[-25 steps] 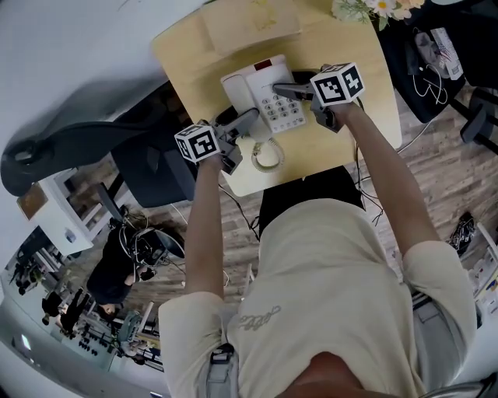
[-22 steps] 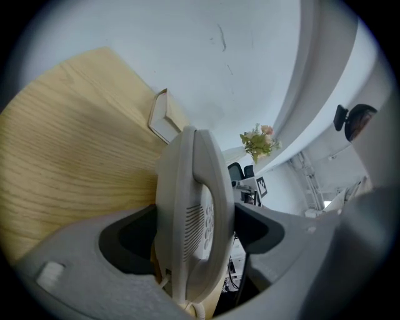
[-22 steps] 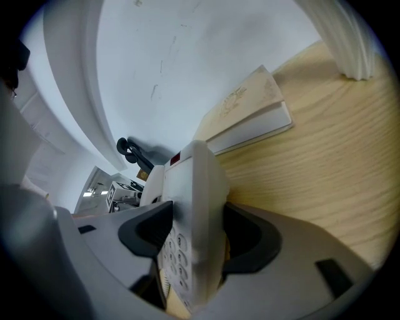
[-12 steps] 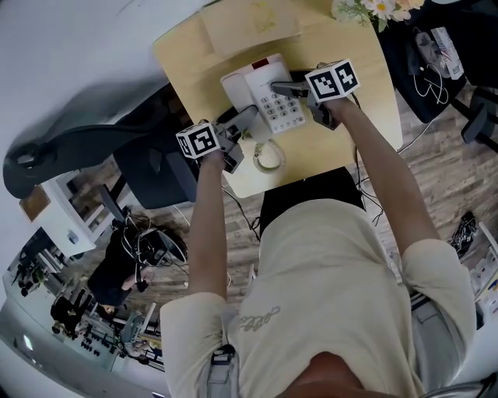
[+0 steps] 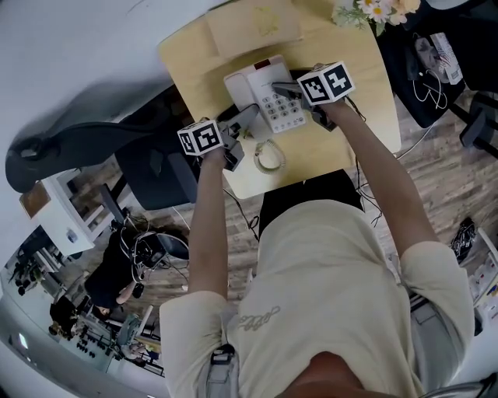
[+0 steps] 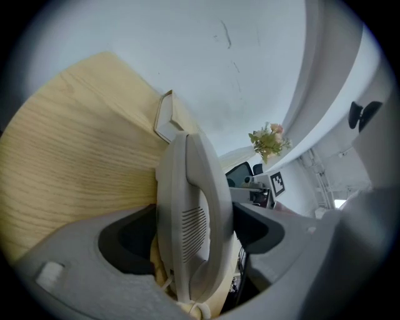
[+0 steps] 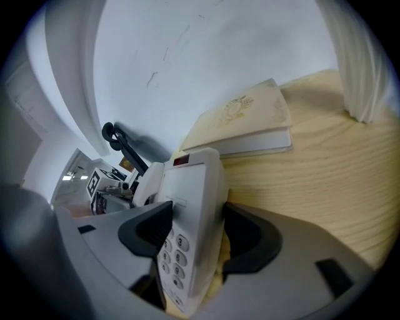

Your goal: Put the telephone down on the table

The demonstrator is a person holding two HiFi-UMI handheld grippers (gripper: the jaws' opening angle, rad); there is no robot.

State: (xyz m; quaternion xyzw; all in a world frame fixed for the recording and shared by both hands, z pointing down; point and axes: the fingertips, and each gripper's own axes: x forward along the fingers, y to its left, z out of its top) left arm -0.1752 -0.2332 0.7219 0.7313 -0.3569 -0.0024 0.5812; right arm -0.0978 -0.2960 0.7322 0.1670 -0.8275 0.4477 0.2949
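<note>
**Both grippers clamped on the telephone, over the table**

- Left gripper (image 6: 194, 232): jaws closed narrow on the handset (image 6: 192, 187), one pad on each flat side. In the left gripper view the handset stands on edge between them, grille slots facing the camera.
- Right gripper (image 7: 190, 236): jaws closed on the telephone base (image 7: 186, 209), gripping it across its width at the keypad end. Keys are visible between the jaws, and there is a red window at the far end of the base.
- Head view: the base sits over the middle of the light wood table (image 5: 354, 132). The handset lies along the base's left side. Left gripper comes in from the near-left, right gripper from the right.
- No view shows whether the base rests on the tabletop or is held just off it.
- Coiled cord (image 5: 267, 155) is bunched on the table just in front of the base, between the two grippers.
- Book (image 7: 245, 122) lies flat near the table's far edge, beyond the base and apart from it.
- Flowers (image 5: 375, 9) are at the far-right corner of the table.
</note>
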